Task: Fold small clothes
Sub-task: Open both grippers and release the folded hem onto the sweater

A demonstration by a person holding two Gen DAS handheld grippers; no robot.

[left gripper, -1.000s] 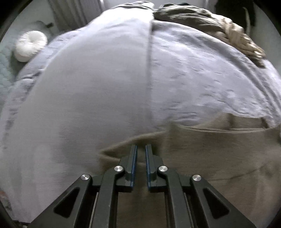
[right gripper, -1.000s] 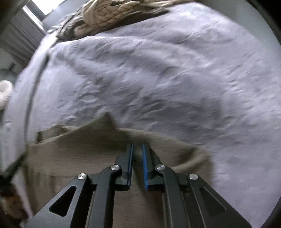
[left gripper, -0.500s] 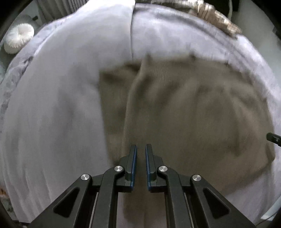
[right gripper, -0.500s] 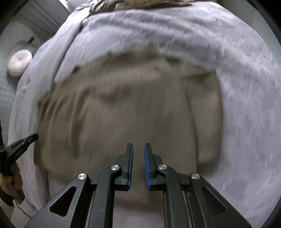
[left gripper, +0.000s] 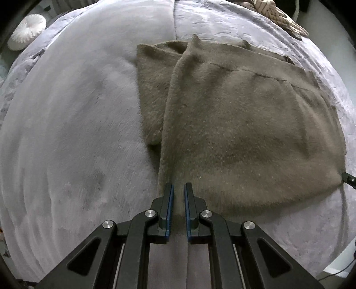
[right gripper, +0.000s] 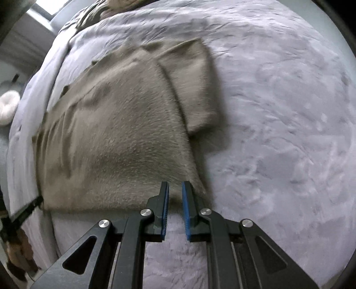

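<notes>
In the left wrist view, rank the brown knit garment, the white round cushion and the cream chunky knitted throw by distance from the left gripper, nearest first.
1. Brown knit garment, between the left gripper fingers.
2. White round cushion, far upper left, off the bed.
3. Cream chunky knitted throw, far upper right; too close to call against the cushion.

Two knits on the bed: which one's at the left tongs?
The olive-brown sweater, spread flat, hem at the left tongs. The chunky cream cable-knit lies bunched at the far edge.

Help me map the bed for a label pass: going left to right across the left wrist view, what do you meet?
White round cushion → grey blanket → left gripper → olive-brown sweater → tip of the right gripper.
</notes>
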